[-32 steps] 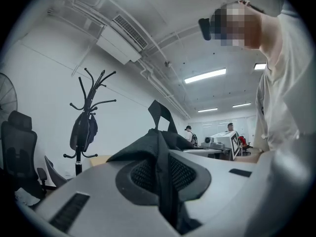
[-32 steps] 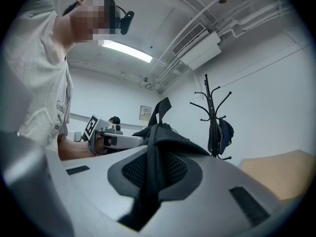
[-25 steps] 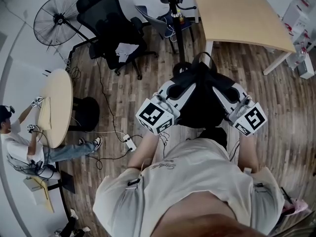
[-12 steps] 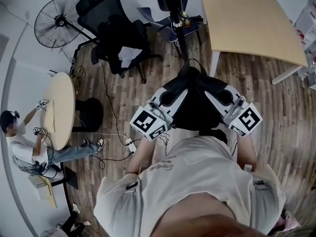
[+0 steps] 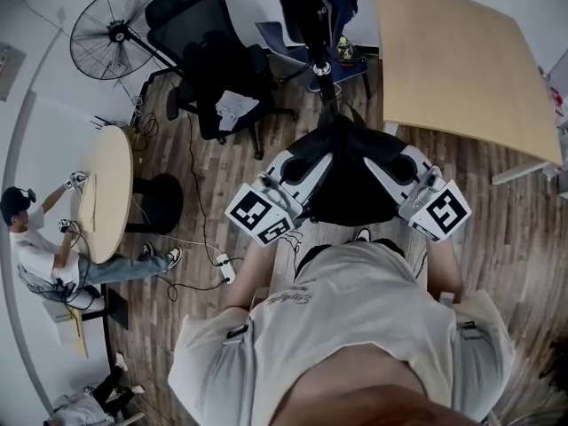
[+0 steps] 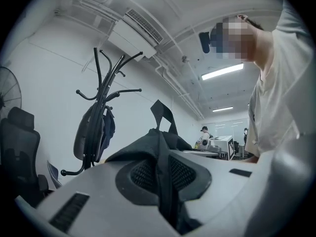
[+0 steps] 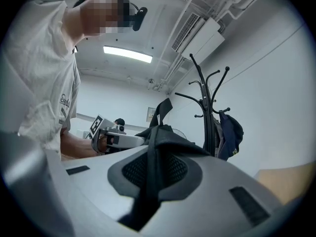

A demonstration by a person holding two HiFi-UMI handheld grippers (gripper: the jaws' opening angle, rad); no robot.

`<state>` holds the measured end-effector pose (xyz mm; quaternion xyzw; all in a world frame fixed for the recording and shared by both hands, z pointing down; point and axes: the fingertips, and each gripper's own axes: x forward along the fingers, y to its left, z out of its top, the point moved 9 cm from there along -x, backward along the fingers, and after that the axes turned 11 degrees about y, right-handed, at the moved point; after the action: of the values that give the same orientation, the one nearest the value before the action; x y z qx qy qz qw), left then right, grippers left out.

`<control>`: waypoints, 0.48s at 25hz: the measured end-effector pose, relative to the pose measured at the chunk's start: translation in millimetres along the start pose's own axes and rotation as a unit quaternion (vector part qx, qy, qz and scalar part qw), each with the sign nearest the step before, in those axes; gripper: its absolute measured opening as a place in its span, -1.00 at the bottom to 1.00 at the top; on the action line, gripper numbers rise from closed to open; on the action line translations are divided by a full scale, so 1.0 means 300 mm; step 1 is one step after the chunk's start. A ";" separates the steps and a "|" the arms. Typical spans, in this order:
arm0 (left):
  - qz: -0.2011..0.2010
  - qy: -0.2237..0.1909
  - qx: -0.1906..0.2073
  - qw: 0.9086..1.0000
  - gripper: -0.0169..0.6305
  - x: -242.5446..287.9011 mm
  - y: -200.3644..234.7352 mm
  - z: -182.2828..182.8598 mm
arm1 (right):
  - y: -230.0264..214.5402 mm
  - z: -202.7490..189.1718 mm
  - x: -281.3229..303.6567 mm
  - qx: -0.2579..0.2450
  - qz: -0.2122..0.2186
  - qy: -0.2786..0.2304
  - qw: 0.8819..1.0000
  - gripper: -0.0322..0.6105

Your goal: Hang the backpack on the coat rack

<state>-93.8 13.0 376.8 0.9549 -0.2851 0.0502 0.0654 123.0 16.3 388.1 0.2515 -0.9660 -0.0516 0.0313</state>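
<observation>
A black backpack (image 5: 342, 180) hangs between my two grippers in the head view, its top loop toward the coat rack (image 5: 315, 25). My left gripper (image 5: 306, 171) is shut on the backpack's left side, my right gripper (image 5: 390, 167) on its right side. In the left gripper view black fabric (image 6: 160, 147) is pinched between the jaws, and the coat rack (image 6: 101, 112) stands beyond, to the left, with dark bags hanging on it. The right gripper view shows the same fabric (image 7: 158, 137) clamped and the rack (image 7: 210, 112) on the right. The upper hooks are bare.
A black office chair (image 5: 209, 60) and a standing fan (image 5: 111, 34) are left of the rack. A wooden table (image 5: 461, 60) lies to its right. A seated person (image 5: 35, 247) works at a round table (image 5: 102, 189) far left. A power strip (image 5: 222, 269) lies on the floor.
The backpack and both grippers have moved forward toward the coat rack, whose base now sits just ahead of the bag. The grip on the backpack is unchanged.
</observation>
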 end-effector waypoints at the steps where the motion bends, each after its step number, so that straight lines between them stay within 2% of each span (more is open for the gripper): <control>1: 0.001 -0.002 0.001 1.000 -0.81 0.006 -0.002 0.011 | -0.009 0.011 -0.003 -0.003 0.001 -0.001 1.000 -0.81; 7: 0.004 -0.003 0.016 1.000 -0.81 0.095 0.070 0.089 | -0.140 0.046 0.020 -0.019 0.011 -0.017 1.000 -0.81; 12: -0.006 -0.006 0.034 0.999 -0.81 0.120 0.130 0.151 | -0.189 0.084 0.055 -0.016 0.009 -0.030 0.999 -0.81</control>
<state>-82.6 -45.6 340.7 0.9587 -0.2776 0.0540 0.0316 133.7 -38.8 357.1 0.2403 -0.9679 -0.0740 0.0067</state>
